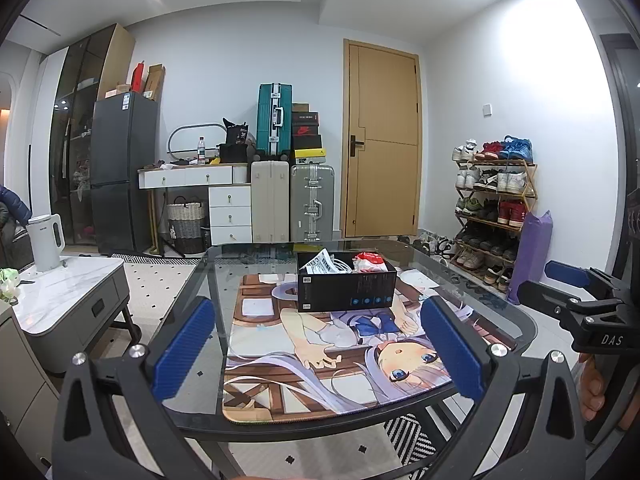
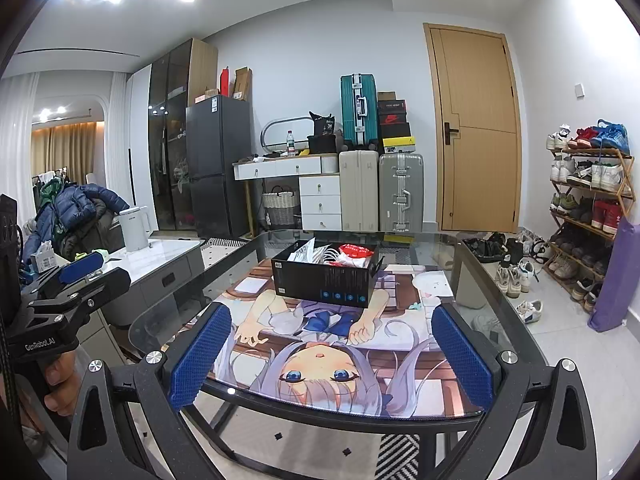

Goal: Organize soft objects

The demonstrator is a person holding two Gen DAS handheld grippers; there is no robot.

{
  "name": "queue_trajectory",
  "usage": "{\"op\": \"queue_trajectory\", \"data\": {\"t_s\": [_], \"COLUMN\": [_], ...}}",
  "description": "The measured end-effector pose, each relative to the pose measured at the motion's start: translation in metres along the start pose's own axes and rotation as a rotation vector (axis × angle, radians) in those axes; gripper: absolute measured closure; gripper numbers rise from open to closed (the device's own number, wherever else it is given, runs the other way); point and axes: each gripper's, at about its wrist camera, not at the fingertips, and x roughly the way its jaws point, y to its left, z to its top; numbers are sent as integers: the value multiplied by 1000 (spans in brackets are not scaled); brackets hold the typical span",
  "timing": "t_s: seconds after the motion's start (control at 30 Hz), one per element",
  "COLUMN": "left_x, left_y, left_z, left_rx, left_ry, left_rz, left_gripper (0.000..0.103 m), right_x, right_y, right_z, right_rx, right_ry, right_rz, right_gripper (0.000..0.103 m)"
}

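Note:
A black open box [image 1: 346,292] stands at the far end of an anime-print mat [image 1: 332,360] on a glass table [image 1: 192,300]. Inside it lie a red-and-white soft packet [image 1: 370,263], a printed white packet [image 1: 322,266] and white cables. My left gripper [image 1: 318,350] is open and empty, held over the near part of the mat. My right gripper [image 2: 332,350] is open and empty over the near table edge; it also shows at the right of the left wrist view [image 1: 576,292]. The box [image 2: 326,278] and red packet [image 2: 354,252] show ahead in the right wrist view.
A marble side table [image 1: 64,292] with a white kettle [image 1: 46,242] stands left. A shoe rack [image 1: 496,208] and a purple bag [image 1: 532,254] stand right. Suitcases [image 1: 292,204], a drawer unit [image 1: 230,210] and a door [image 1: 382,140] line the far wall.

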Motion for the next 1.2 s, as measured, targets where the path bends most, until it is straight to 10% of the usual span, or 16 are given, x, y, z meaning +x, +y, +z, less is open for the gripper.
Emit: {"op": "queue_trajectory", "data": {"t_s": [1.2], "left_x": [0], "left_y": [5], "left_z": [2], "left_rx": [-21], "left_ry": [-8], "left_rz": [-23], "left_gripper": [0], "right_x": [3], "right_y": [1], "right_z": [-12], "right_rx": [-1], "right_ry": [5], "right_rz": [14], "right_gripper": [1]}}
